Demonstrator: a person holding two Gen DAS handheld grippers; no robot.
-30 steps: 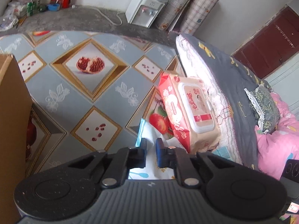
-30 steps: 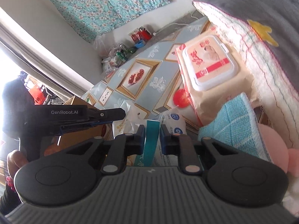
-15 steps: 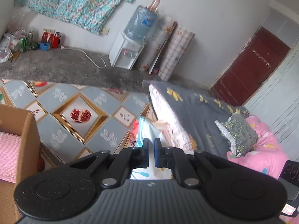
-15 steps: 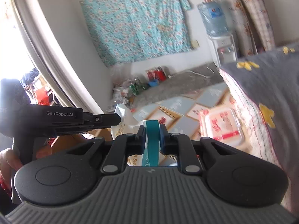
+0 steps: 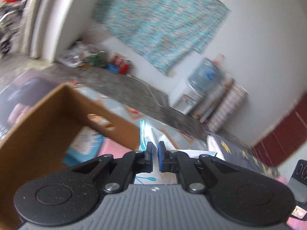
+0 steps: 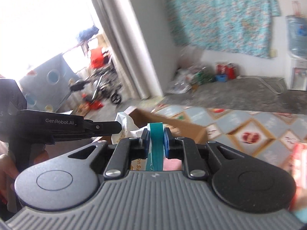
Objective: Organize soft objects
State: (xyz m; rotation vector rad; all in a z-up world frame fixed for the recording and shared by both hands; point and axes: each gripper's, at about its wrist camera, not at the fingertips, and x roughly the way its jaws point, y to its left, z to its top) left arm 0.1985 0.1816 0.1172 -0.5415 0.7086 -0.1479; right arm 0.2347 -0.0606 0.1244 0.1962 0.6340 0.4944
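Patterned floor mat [image 6: 249,122]; cardboard box [image 5: 44,118] near; both fingers clenched on white-teal plastic pack [image 6: 154,143].

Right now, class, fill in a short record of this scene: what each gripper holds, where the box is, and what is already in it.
Left gripper: jaws shut on a white and blue plastic pack
Right gripper: jaws shut on the pack's teal edge
Cardboard box: open, below and left of the left gripper
Box contents: a pink cloth and a blue and white packet
Sharpness: blurred
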